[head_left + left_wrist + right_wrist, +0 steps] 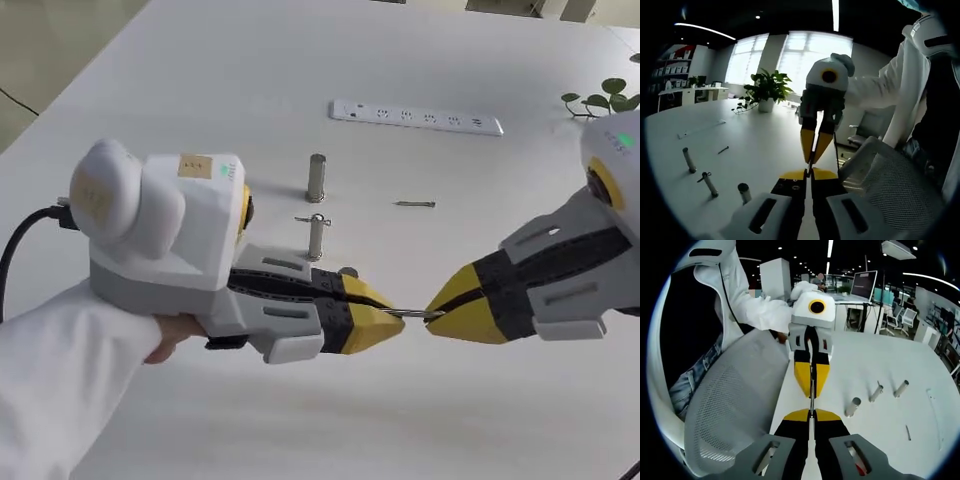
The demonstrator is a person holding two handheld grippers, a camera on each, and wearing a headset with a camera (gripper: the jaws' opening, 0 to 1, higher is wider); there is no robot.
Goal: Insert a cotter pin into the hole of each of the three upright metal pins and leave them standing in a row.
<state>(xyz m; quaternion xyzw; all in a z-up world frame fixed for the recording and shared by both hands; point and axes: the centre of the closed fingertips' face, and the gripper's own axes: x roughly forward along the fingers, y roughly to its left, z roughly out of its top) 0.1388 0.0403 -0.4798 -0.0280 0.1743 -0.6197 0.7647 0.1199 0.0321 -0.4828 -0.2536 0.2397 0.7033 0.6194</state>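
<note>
Mid-air — left gripper (388, 322), right gripper (432, 312) tip-to-tip

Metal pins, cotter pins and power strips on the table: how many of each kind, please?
Upright metal pins: 3
Cotter pins, one loose, one inserted, one held: 3
Power strip: 1
Total: 7

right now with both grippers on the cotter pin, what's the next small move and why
Probably open the left gripper so the right gripper alone carries the cotter pin: both look shut on its ends, and the near metal pin looks unfilled, unlike the middle metal pin.
</note>
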